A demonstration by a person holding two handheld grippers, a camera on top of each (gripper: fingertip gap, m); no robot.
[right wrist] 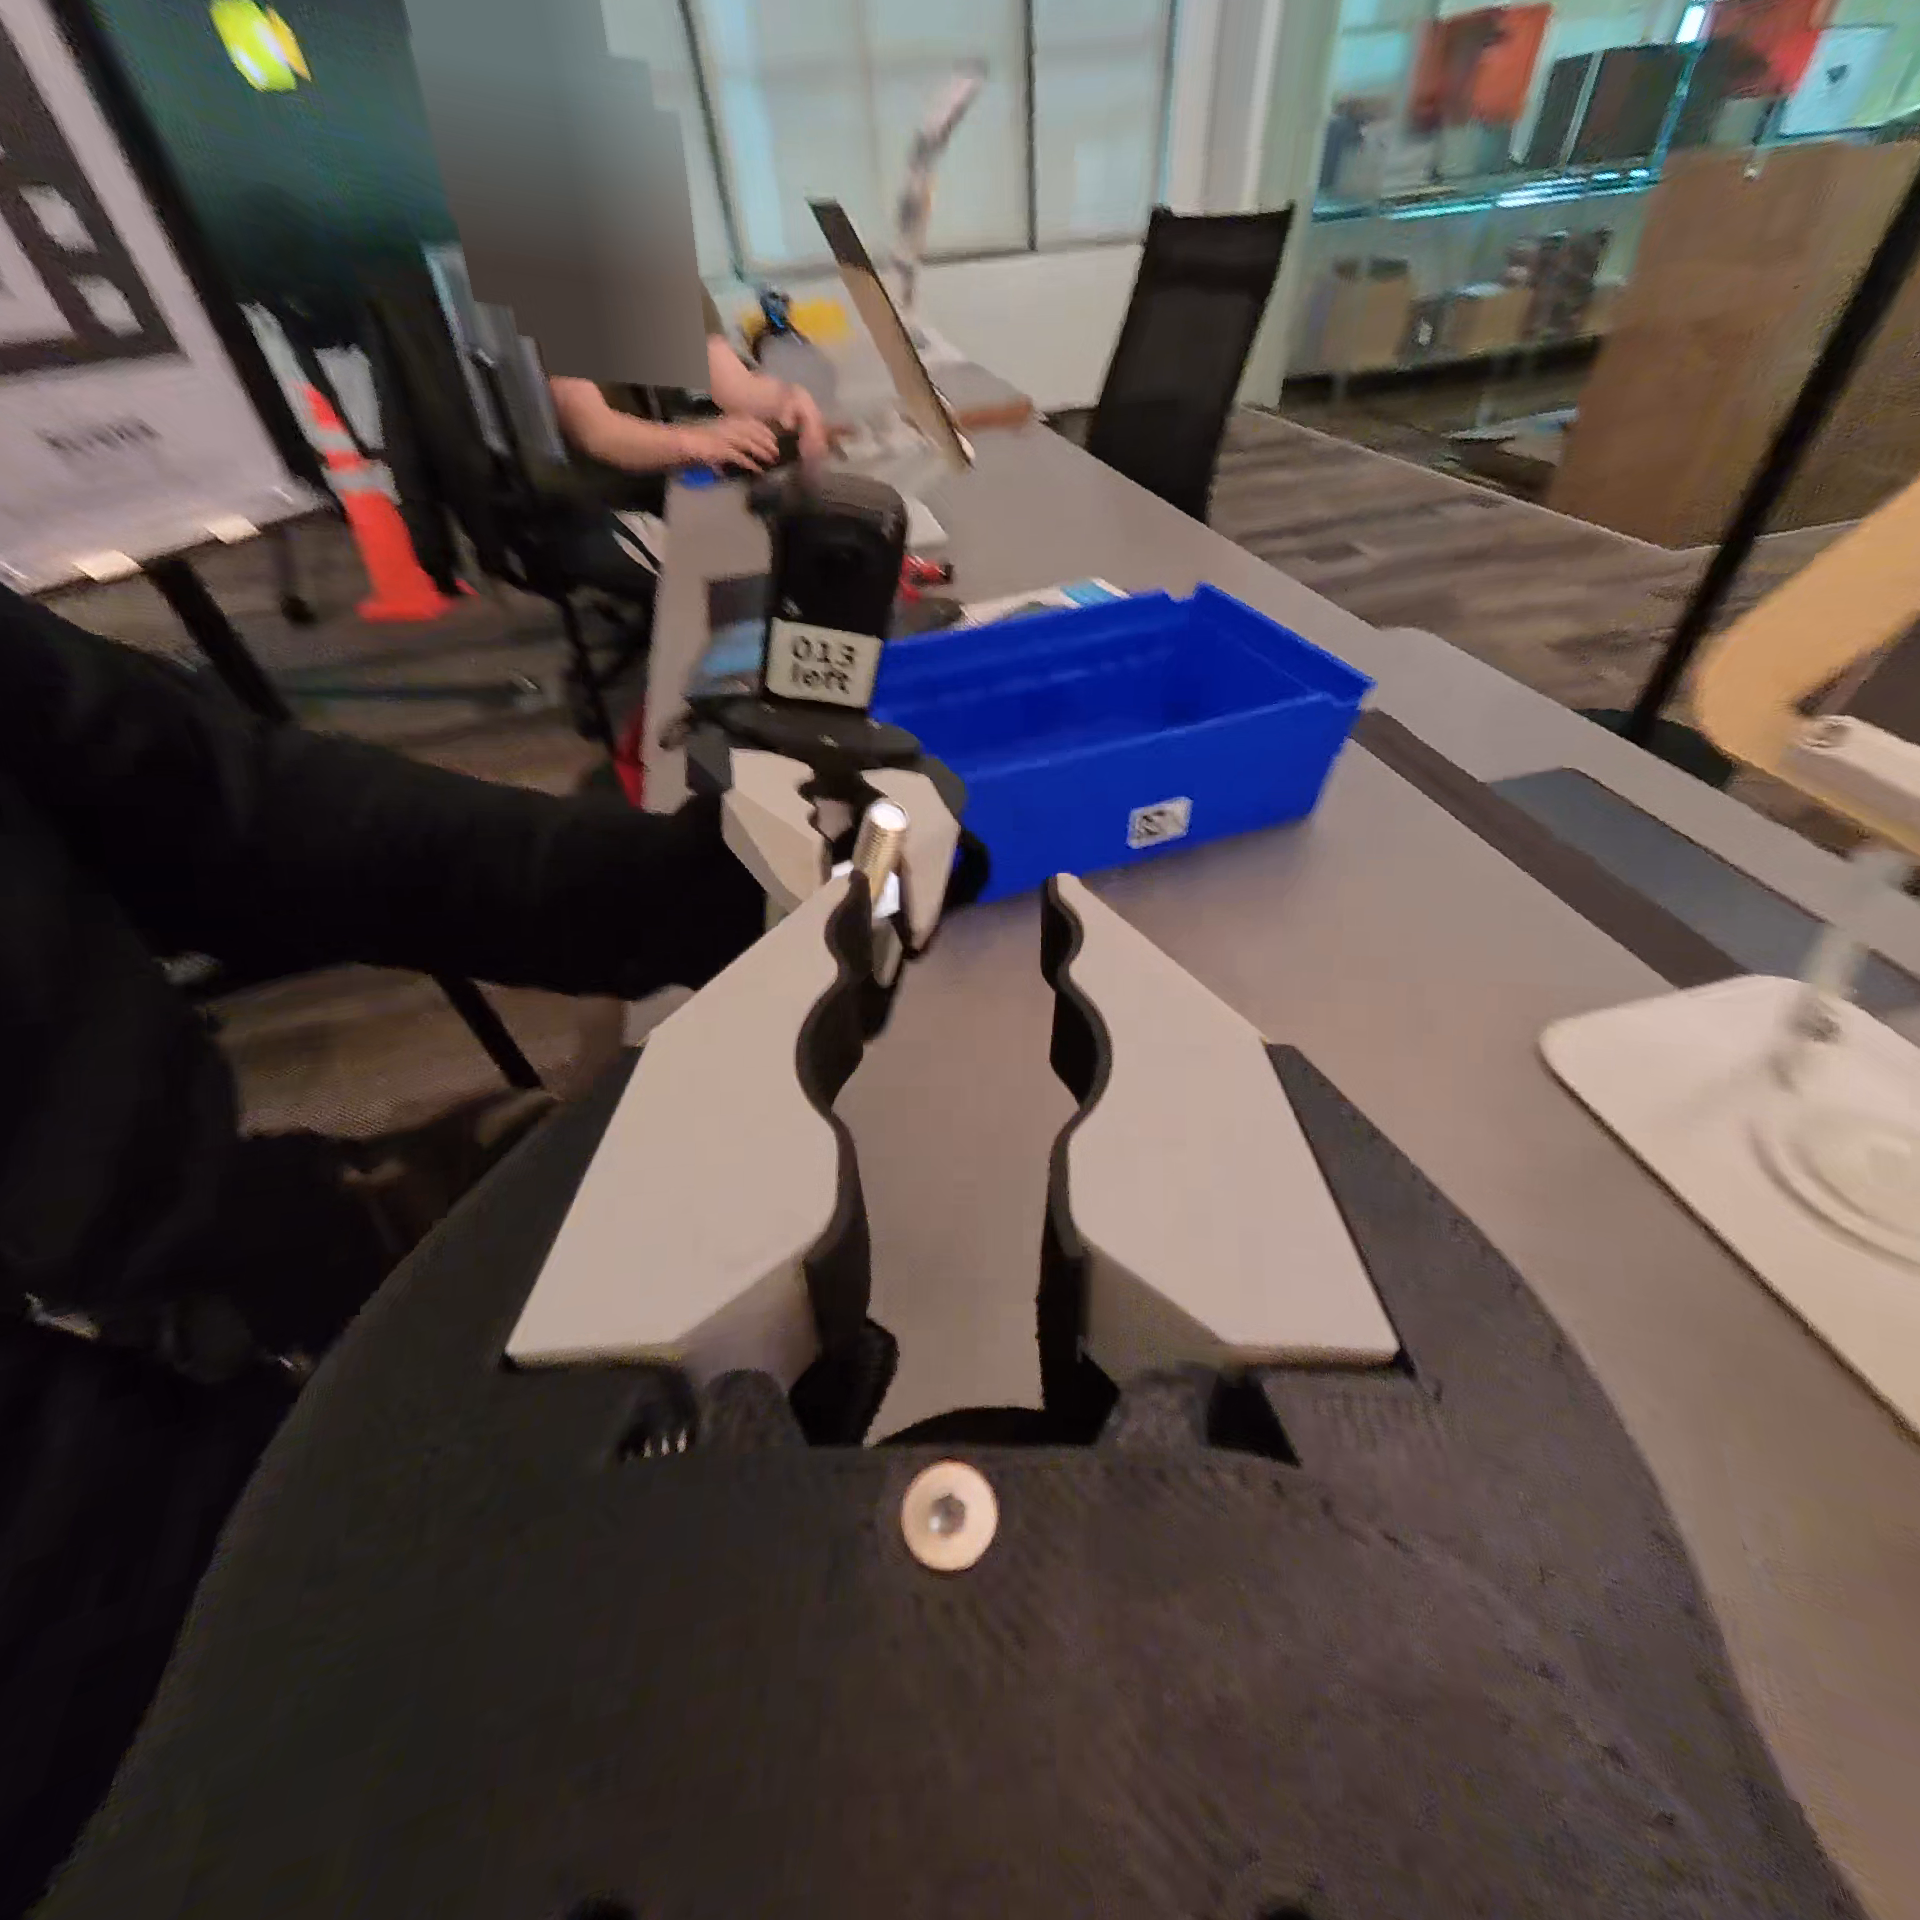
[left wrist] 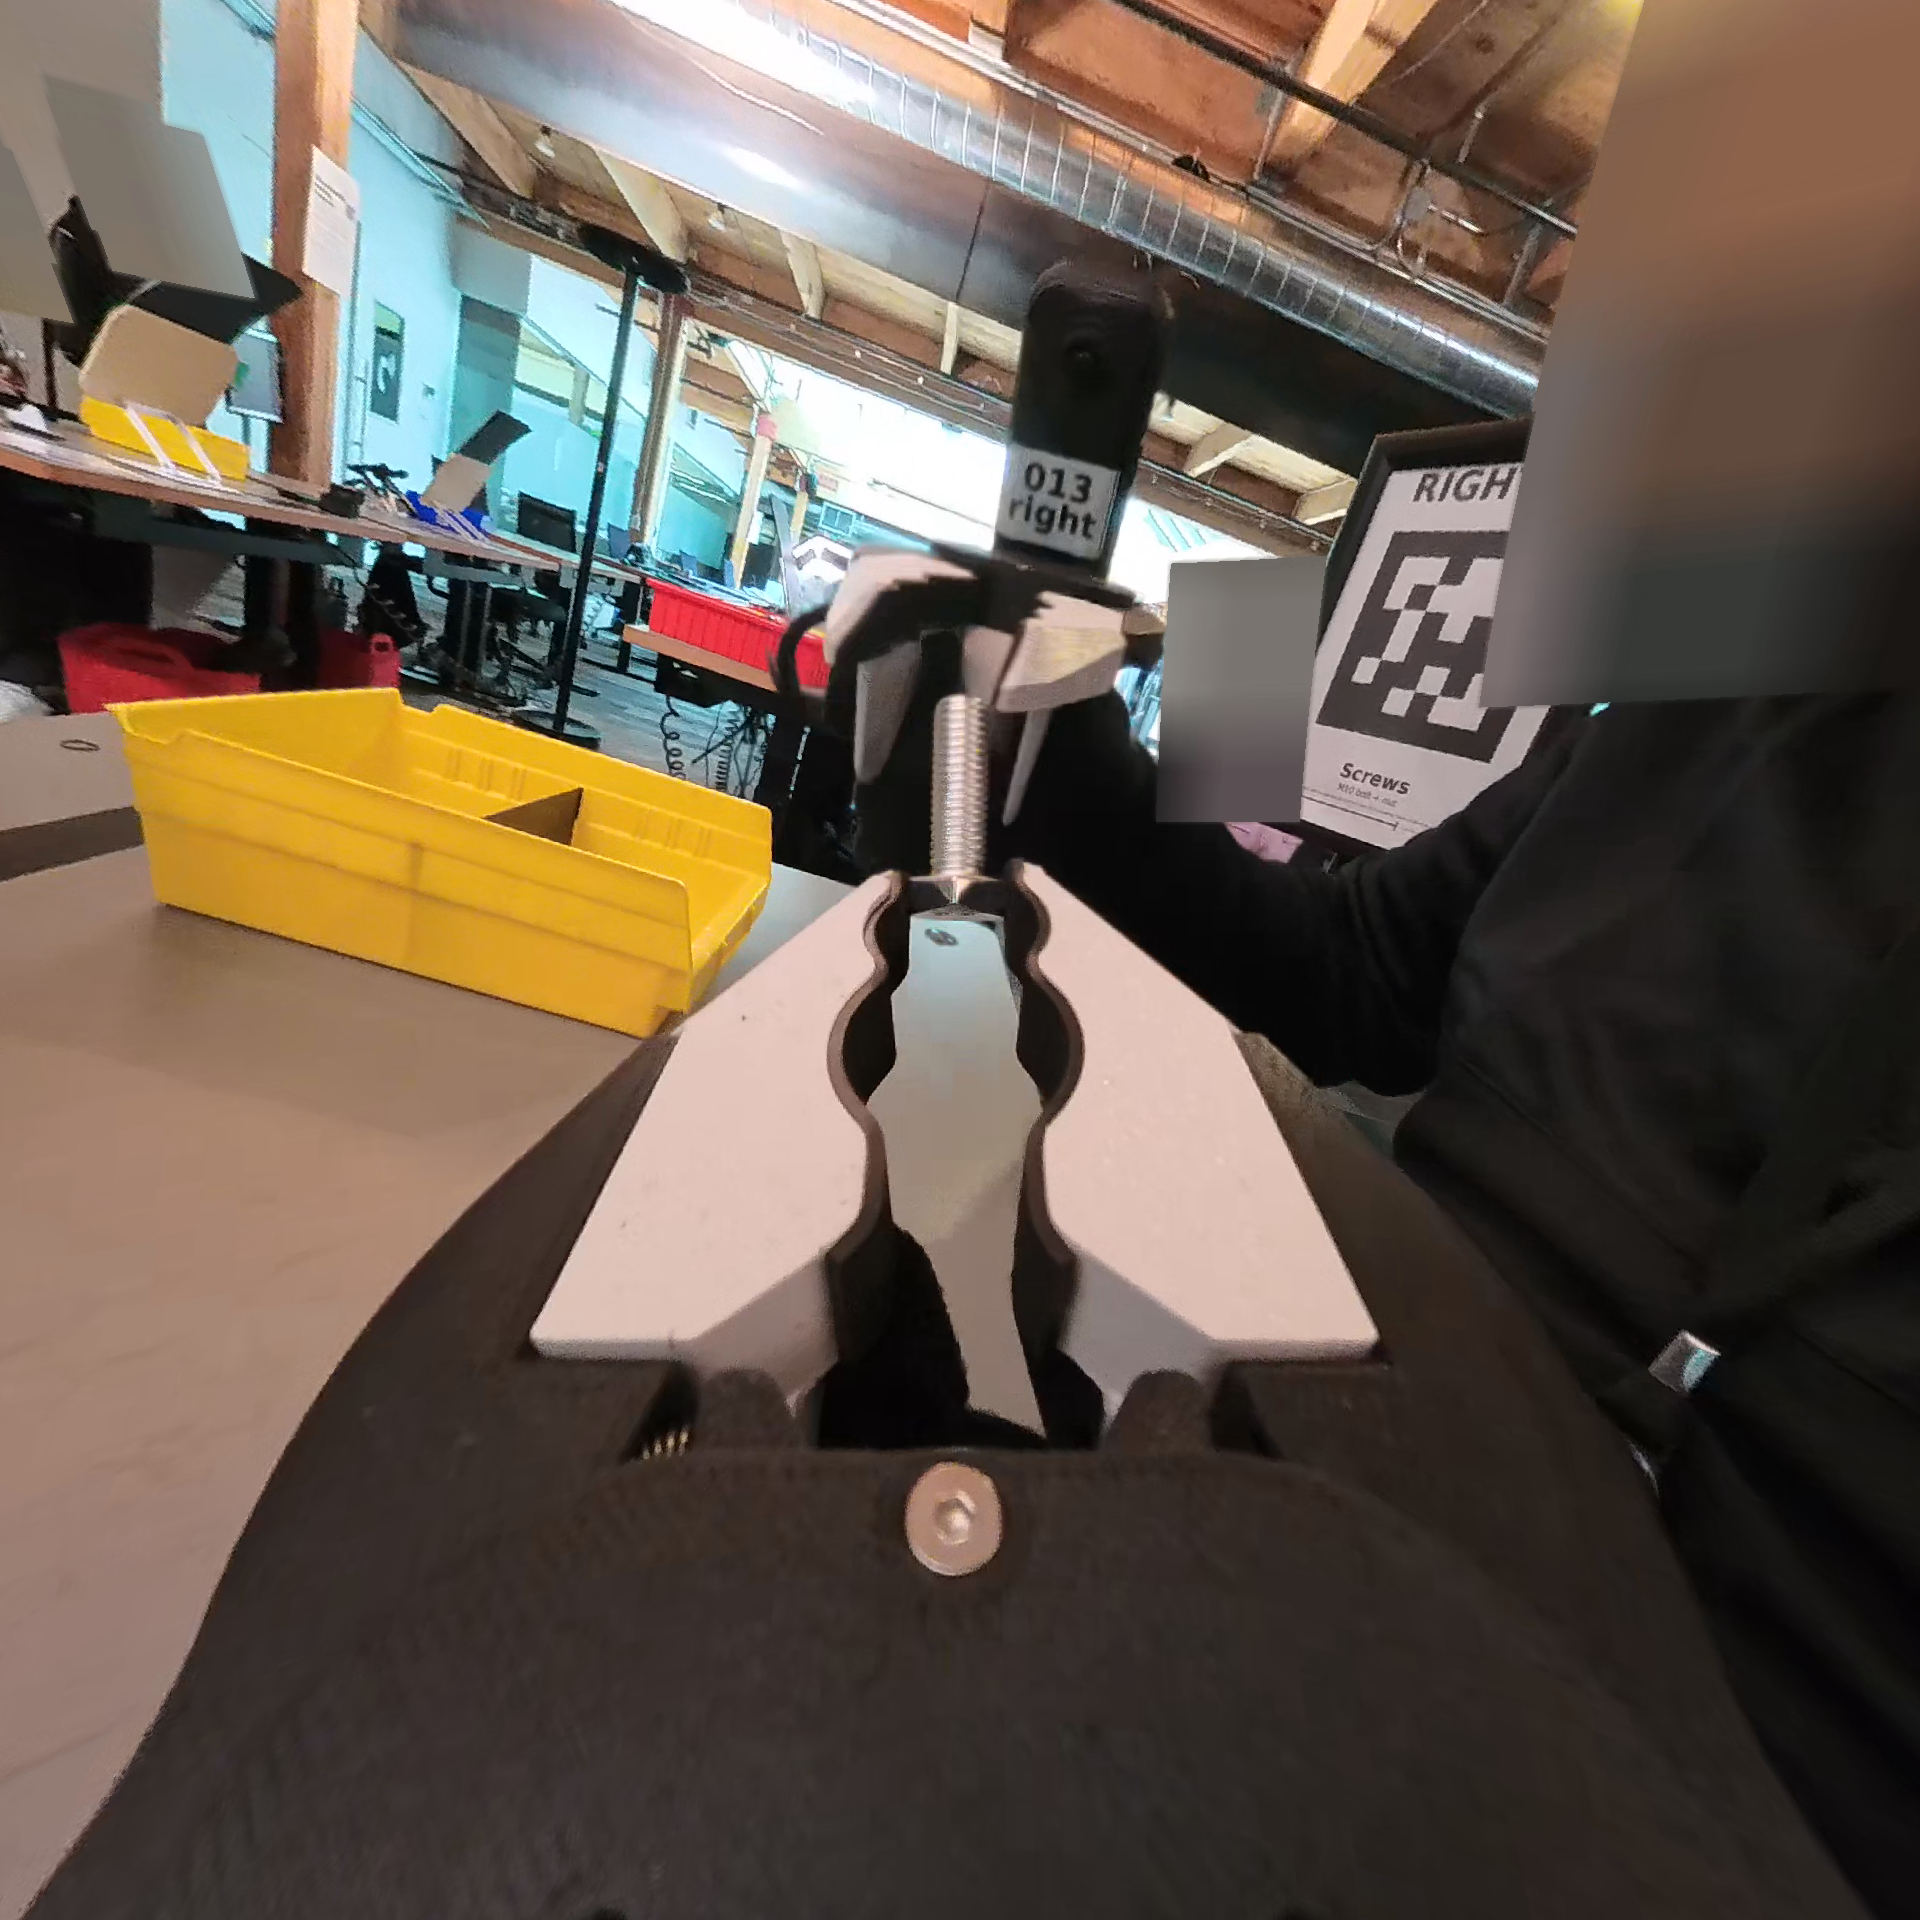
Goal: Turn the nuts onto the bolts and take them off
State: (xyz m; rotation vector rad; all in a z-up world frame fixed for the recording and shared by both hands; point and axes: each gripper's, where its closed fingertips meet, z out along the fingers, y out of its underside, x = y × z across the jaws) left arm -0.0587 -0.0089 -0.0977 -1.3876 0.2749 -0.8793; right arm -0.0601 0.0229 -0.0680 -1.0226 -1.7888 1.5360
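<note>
The left gripper (left wrist: 958, 896) pinches the silver bolt's (left wrist: 960, 784) head. The right gripper (right wrist: 940, 914) is spread wide around that bolt's far end, near the blue bin (right wrist: 1122, 727).

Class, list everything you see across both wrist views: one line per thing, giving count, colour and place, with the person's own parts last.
bolt: one, silver, in the left gripper's fingertips
yellow bin: one, yellow, on the table
blue bin: one, blue, on the table beyond the grippers
table: one, grey, under both bins
cone: one, orange, on the floor behind
left gripper: one, grey and black, shut on the bolt
right gripper: one, grey and black, open at the bolt's free end
</note>
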